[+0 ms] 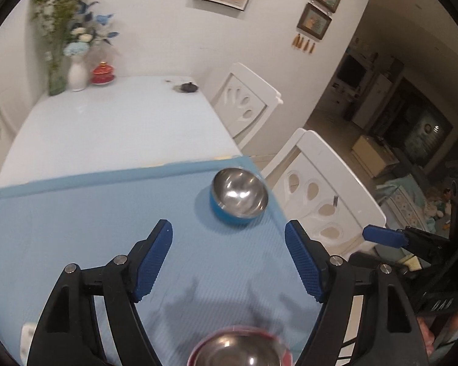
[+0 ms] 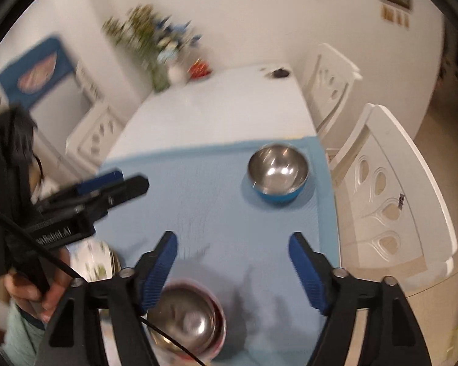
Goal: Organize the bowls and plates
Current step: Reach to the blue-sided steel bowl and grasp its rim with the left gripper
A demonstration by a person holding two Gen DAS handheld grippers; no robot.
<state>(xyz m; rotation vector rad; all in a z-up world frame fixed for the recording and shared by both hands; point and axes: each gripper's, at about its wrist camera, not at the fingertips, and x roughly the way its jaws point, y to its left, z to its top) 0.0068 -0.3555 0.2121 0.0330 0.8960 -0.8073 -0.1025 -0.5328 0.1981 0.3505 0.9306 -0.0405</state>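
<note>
A blue bowl (image 1: 238,196) with a steel inside stands on the blue mat (image 1: 107,213) near its far right corner; it also shows in the right wrist view (image 2: 278,173). A red-rimmed steel bowl (image 1: 239,350) sits at the near edge, below my open, empty left gripper (image 1: 228,239). In the right wrist view the red bowl (image 2: 189,323) lies under my open, empty right gripper (image 2: 233,245). A patterned plate (image 2: 96,262) lies at the mat's left, partly hidden. The left gripper (image 2: 113,183) crosses that view at the left.
The white table (image 1: 116,122) runs beyond the mat. Vases of flowers (image 1: 76,70), a red lidded jar (image 1: 103,74) and a small dark object (image 1: 188,87) stand at its far end. White chairs (image 1: 320,189) line the right side.
</note>
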